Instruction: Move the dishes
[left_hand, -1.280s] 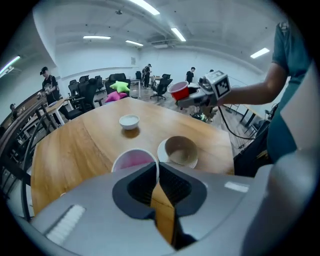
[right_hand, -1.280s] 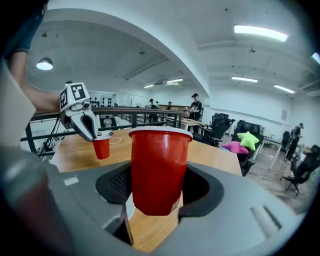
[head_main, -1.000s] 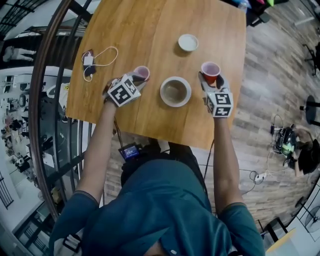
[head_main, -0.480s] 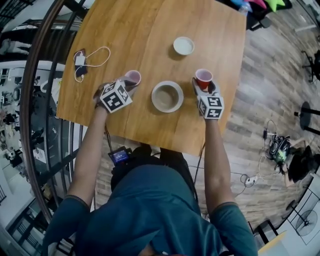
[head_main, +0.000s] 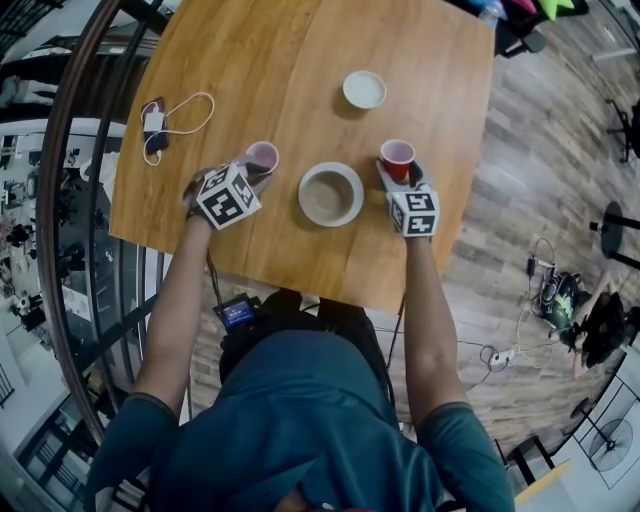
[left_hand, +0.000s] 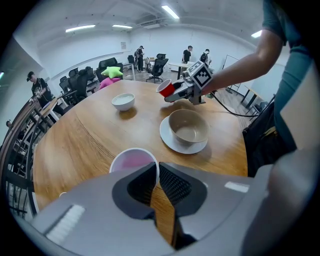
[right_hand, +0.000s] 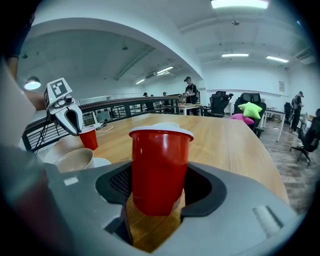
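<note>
With left hand-held gripper pinching the rim of the pink-lined cup at its tips and right hand-held gripper clasping the red cup between its jaws, lower both upright onto the tabletop, clear of the bowl between them.

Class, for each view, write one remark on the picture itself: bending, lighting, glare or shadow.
Head view: the wide lens bows the edges of the table; the white bowl casts a soft shadow. Left gripper view: dark round border, ceiling lights glare white, the pink cup is sharp. Right gripper view: the red cup is crisp; the ceiling lamp is blown out.
</note>
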